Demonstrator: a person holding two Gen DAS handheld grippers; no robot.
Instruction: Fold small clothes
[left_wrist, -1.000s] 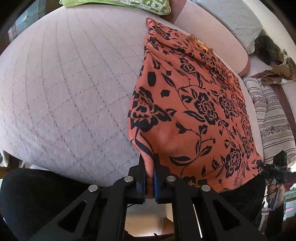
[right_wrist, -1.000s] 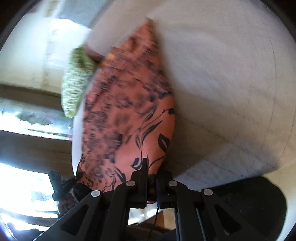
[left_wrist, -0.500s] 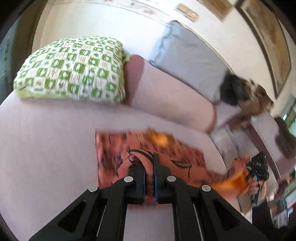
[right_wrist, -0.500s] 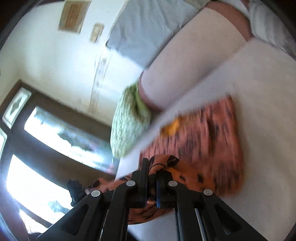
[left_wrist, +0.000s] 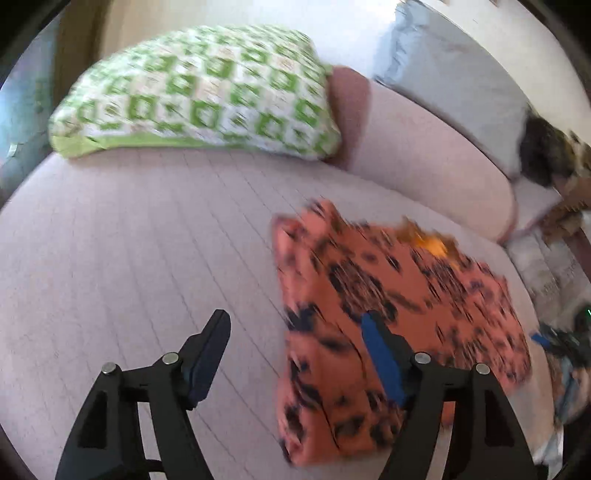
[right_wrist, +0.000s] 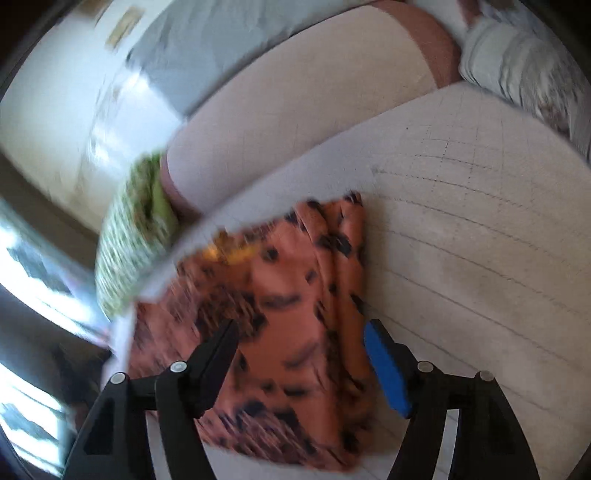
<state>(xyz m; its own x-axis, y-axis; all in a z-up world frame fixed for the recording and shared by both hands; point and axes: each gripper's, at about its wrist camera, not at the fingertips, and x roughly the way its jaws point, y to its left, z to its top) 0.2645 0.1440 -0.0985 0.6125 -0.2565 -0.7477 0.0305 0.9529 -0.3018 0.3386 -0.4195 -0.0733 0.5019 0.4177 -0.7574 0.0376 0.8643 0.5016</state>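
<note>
1. The cloth, orange with dark flowers, lay folded on the bed, near the bolster along its far edge.
2. The left gripper was opening, its jaws wide and holding nothing, one finger over the cloth's left edge.
3. The right gripper was opening too, jaws wide over the cloth's right part, not pressing it.
4. A green pillow sat at the bed's far left corner.
</note>
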